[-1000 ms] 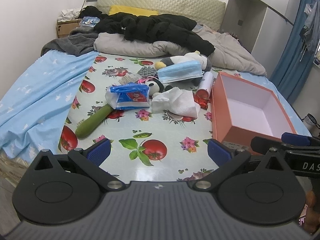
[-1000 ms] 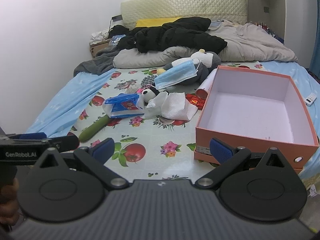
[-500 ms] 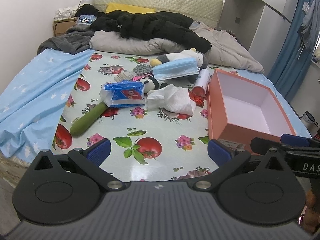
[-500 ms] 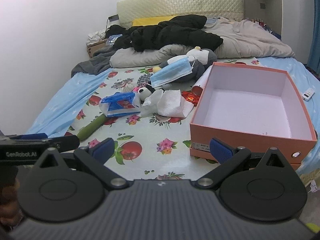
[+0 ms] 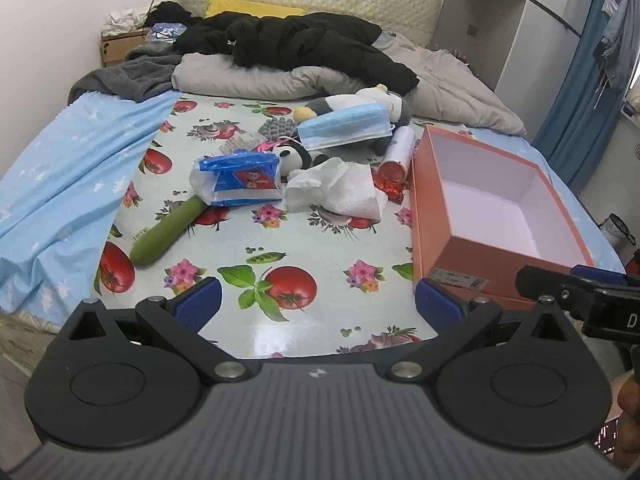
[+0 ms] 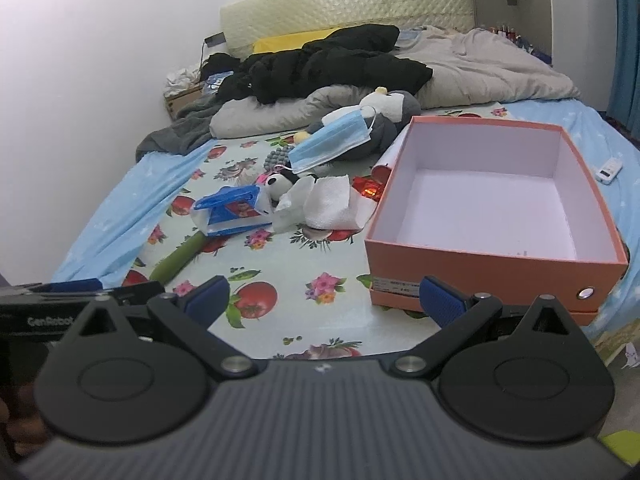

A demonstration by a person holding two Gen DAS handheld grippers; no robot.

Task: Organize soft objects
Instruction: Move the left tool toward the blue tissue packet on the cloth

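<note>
An empty orange box (image 5: 496,208) (image 6: 496,256) stands on the fruit-print cloth (image 5: 256,240) at the right. Left of it lie a white tissue (image 5: 340,194) (image 6: 328,204), a blue tissue pack (image 5: 240,178) (image 6: 232,212), a small panda plush (image 5: 294,156), a blue face mask (image 5: 344,126) (image 6: 332,142) on a grey penguin plush (image 6: 380,116), a green plush stick (image 5: 168,230) and a red-ended tube (image 5: 396,152). My left gripper (image 5: 318,304) and right gripper (image 6: 324,298) are both open and empty, held above the bed's near edge, well short of the objects.
Black clothes (image 5: 304,44) and a grey duvet (image 5: 440,80) cover the bed's far half. A blue sheet (image 5: 60,176) hangs at the left. A white remote (image 6: 608,168) lies right of the box. A blue curtain (image 5: 588,60) hangs at the right.
Both views have pulled back and shifted slightly; the objects sit a little lower and farther. Nothing on the bed has moved and both grippers stay open.
</note>
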